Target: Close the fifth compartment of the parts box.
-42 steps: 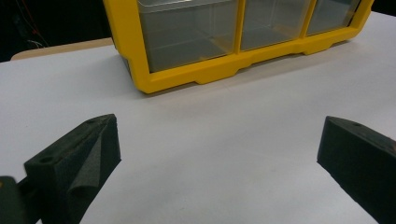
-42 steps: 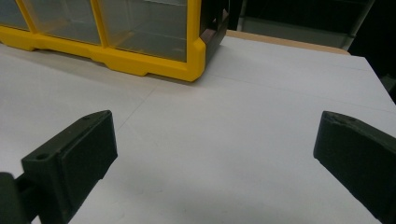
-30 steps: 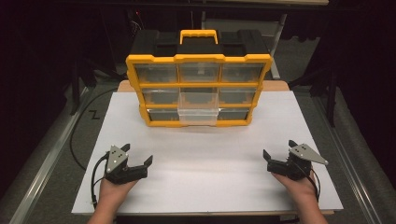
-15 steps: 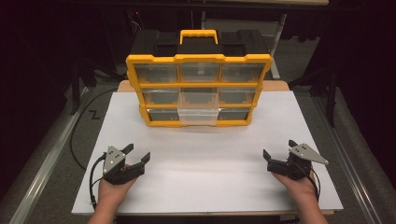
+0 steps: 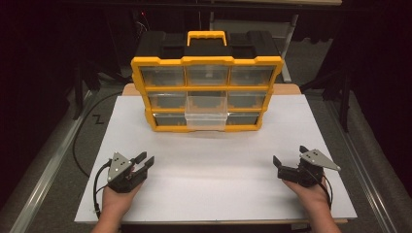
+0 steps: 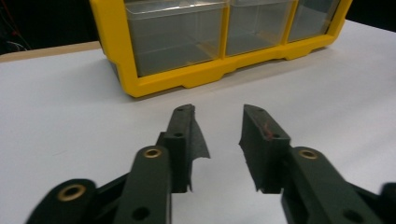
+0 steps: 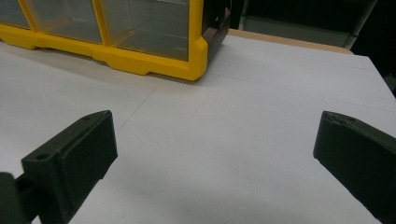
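Near front edge of worktop (image 5: pixel 214 194): left gripper (image 5: pixel 144 162) jaws narrowed on nothing, just closing; right gripper (image 5: pixel 290 160) jaws wide.
Risk: narrowed jaws may miss the protruding drawer (image 5: pixel 206 121) of the organizer (image 5: pixel 206 82).

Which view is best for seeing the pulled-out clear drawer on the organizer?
High view: the clear drawer juts from the bottom row's middle slot of the yellow organizer, seen whole. The left gripper view and right gripper view catch just the organizer's lower drawers and frame, cropped.

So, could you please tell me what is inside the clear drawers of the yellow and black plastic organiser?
The yellow and black plastic organiser shows nothing definite through its clear drawers; they look empty, though their hazy fronts could hide small parts.
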Demonstrator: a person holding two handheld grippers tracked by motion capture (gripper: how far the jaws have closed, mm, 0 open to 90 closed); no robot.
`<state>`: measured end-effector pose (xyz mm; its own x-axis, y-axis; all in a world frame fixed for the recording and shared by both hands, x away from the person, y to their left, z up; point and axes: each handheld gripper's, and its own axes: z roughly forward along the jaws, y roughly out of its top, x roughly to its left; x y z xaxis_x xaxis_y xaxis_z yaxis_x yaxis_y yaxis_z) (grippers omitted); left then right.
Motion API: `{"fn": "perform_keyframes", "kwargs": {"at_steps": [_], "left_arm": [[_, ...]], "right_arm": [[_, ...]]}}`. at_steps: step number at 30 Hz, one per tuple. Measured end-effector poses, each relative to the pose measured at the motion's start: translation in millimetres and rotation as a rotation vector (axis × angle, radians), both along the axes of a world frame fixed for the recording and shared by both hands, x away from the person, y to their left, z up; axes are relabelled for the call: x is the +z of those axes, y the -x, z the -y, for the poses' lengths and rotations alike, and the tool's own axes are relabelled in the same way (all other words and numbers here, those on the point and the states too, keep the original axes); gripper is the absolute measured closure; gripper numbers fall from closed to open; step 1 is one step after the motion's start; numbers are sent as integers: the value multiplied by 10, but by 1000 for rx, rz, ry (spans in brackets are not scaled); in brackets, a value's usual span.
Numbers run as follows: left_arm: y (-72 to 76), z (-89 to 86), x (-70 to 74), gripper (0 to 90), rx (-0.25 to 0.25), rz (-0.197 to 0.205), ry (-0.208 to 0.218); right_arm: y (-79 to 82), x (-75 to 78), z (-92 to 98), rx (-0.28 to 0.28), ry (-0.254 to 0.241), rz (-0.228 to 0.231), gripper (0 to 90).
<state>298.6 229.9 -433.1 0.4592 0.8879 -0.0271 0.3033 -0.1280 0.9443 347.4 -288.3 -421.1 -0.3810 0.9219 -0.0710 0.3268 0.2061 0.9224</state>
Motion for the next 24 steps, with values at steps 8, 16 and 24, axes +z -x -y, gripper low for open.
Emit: {"fn": "perform_keyframes", "kwargs": {"at_steps": [8, 16, 24], "left_arm": [[7, 10, 3, 892, -5, 6, 20], [17, 76, 17, 895, -35, 17, 41], [12, 185, 48, 895, -68, 40, 64]], "right_arm": [[-7, -2, 5, -2, -1, -1, 10], [-10, -1, 3, -1, 2, 2, 11], [-13, 0, 4, 2, 4, 5, 11]]}}
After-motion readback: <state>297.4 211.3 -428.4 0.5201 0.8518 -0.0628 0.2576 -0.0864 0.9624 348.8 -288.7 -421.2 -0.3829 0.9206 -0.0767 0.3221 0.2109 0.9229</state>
